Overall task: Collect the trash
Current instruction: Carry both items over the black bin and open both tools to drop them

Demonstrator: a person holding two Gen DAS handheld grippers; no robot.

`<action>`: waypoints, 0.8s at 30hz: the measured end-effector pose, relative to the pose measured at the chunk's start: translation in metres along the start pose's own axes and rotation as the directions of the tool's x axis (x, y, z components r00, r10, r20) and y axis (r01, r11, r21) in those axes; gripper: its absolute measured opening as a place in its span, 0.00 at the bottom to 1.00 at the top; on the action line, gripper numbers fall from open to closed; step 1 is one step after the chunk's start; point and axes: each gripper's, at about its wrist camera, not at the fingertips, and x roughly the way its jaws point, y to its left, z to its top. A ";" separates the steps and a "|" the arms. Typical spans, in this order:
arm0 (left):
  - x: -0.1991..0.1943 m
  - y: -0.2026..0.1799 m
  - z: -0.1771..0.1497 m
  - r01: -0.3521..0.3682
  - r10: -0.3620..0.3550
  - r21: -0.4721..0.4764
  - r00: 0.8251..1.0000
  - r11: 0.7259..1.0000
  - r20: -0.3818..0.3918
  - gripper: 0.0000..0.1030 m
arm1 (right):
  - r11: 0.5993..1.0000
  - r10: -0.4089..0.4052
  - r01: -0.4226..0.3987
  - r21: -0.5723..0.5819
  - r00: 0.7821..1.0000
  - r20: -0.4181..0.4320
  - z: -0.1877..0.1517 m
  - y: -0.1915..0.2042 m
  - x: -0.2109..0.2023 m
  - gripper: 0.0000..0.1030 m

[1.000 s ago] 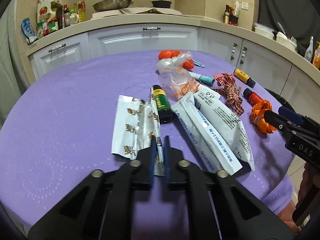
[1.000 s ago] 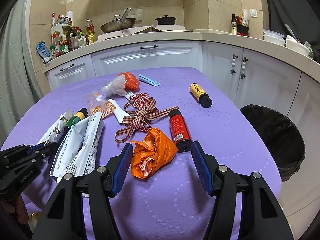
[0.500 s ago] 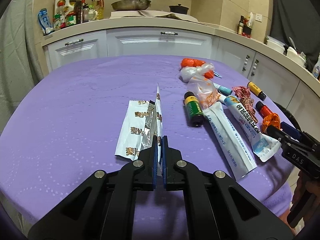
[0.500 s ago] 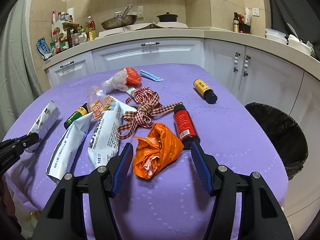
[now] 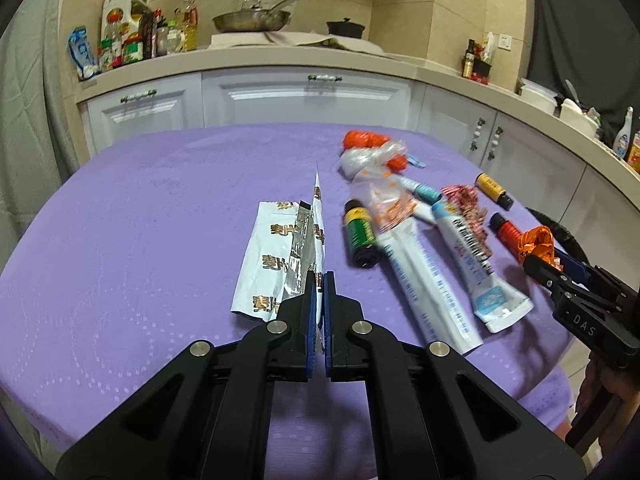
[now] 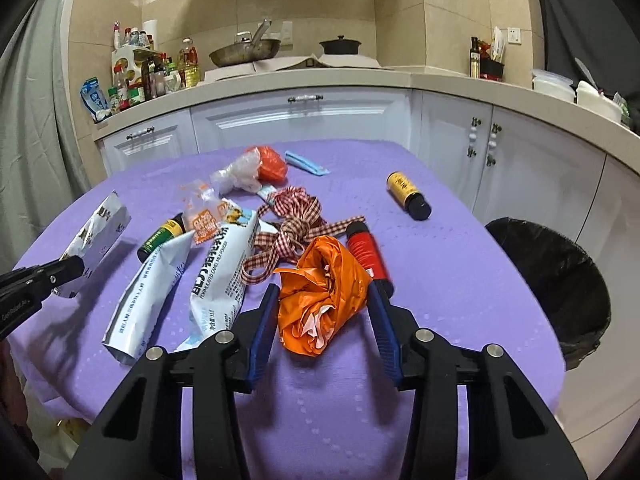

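Observation:
My left gripper [image 5: 319, 280] is shut on a white and silver foil wrapper [image 5: 280, 256] and holds it tilted up off the purple table; the wrapper also shows in the right wrist view [image 6: 98, 232]. My right gripper [image 6: 324, 300] is open, its fingers on either side of a crumpled orange plastic bag [image 6: 324, 292] on the table. The orange bag also shows in the left wrist view [image 5: 536, 242], at the tip of the right gripper. A black-lined trash bin [image 6: 552, 276] stands right of the table.
On the table lie two long white pouches [image 6: 224, 272], a green-labelled bottle [image 6: 160, 236], a red bottle [image 6: 366, 252], a yellow-labelled bottle [image 6: 408, 196], a checked ribbon [image 6: 296, 224], a clear bag with orange contents [image 6: 256, 168] and a blue packet [image 6: 306, 162]. White cabinets stand behind.
My left gripper has lifted the foil wrapper up and away from the pouches. My right gripper has moved forward, so its fingers now flank the orange bag.

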 end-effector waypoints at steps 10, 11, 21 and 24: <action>-0.003 -0.060 0.028 0.146 -0.150 0.096 0.988 0.985 0.033 0.03 | 0.993 -0.098 0.094 0.067 0.993 0.059 0.012 -0.049 -0.028 0.43; -0.002 -0.070 0.031 0.164 -0.169 0.112 0.985 0.980 0.035 0.03 | 0.991 -0.117 0.112 0.079 0.991 0.063 0.012 -0.058 -0.031 0.43; 0.021 -0.195 0.060 0.341 -0.368 0.284 0.929 0.896 0.045 0.03 | 0.946 -0.288 0.272 0.177 0.955 0.070 0.017 -0.146 -0.037 0.43; 0.033 -0.230 0.064 0.369 -0.398 0.319 0.917 0.873 0.028 0.03 | 0.930 -0.322 0.304 0.206 0.945 0.061 0.017 -0.175 -0.031 0.43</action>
